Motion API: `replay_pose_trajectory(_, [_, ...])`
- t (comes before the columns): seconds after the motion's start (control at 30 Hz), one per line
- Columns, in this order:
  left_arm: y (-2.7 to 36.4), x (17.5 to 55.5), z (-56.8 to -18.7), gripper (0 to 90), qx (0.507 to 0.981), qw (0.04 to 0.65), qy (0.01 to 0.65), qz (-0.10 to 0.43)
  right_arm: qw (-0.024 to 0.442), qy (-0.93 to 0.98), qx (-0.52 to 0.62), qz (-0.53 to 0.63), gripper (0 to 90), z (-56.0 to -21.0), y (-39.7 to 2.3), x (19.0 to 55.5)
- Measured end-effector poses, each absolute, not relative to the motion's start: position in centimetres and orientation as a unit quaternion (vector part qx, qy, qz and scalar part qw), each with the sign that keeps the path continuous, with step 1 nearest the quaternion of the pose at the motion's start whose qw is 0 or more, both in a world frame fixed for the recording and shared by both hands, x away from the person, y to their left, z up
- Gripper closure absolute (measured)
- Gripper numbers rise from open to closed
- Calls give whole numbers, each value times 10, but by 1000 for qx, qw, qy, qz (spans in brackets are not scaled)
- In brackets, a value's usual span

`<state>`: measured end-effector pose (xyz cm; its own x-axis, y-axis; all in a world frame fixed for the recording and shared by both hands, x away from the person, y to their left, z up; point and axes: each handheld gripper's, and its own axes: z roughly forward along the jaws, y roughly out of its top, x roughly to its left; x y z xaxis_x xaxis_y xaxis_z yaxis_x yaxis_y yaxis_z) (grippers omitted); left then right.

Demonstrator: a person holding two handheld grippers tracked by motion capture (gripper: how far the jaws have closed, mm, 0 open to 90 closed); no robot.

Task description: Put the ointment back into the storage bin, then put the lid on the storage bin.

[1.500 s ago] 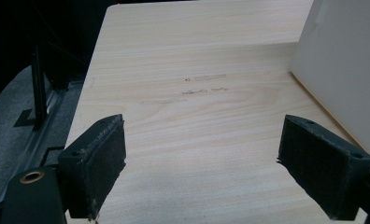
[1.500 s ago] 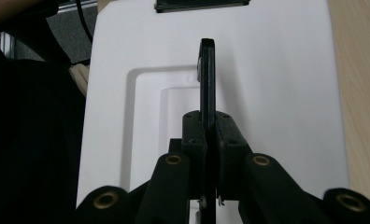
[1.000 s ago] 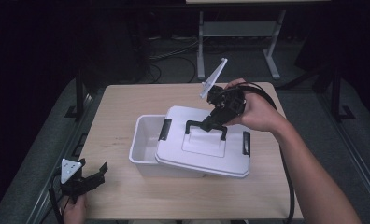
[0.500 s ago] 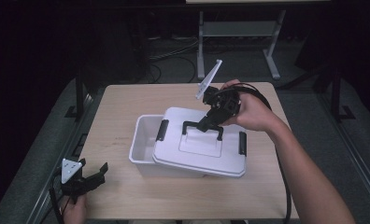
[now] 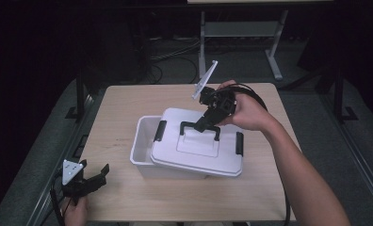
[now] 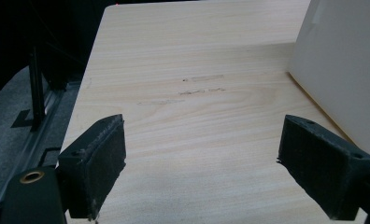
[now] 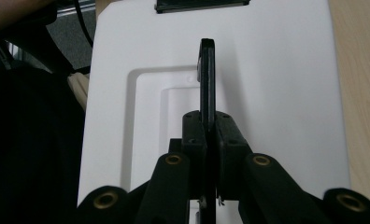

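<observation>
A white plastic box (image 5: 138, 147) stands mid-table with its white lid (image 5: 198, 153) lying askew on it, shifted right so the box's left end shows open. My right gripper (image 5: 204, 126) comes from the far right and is shut on the lid's black handle (image 5: 216, 131). In the right gripper view the handle (image 7: 207, 70) stands edge-on, pinched in the right gripper (image 7: 207, 119) above the lid (image 7: 276, 93). My left gripper (image 5: 93, 176) rests at the table's near left corner, open, with only bare wood in front of the left gripper (image 6: 202, 163).
The wooden table (image 5: 128, 103) has free room left of and behind the box. Black latches (image 5: 161, 131) sit on the lid's ends. The box's white wall (image 6: 342, 70) shows in the left gripper view. A metal stand (image 5: 241, 28) and cables lie on the floor beyond.
My right gripper has shifted slightly to the left with the lid's handle in it, and the lid has moved a little with it. The left gripper has stayed put.
</observation>
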<state>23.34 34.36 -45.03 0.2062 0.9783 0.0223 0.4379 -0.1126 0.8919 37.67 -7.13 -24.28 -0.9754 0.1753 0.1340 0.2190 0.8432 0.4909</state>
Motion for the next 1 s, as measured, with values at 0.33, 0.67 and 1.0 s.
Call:
replay_pose_trajectory(0.33, [345, 234, -450, 140, 661, 405, 533, 338, 49, -960, -100, -257, 843, -248, -59, 383])
replay_pose_trajectory(0.67, [344, 234, -450, 140, 663, 405, 532, 337, 53, -960, -97, -257, 843, -250, -50, 388])
replay_pose_trajectory(1.0, [344, 234, -450, 140, 663, 406, 532, 336, 63, -960, -88, -259, 842, -253, -34, 396])
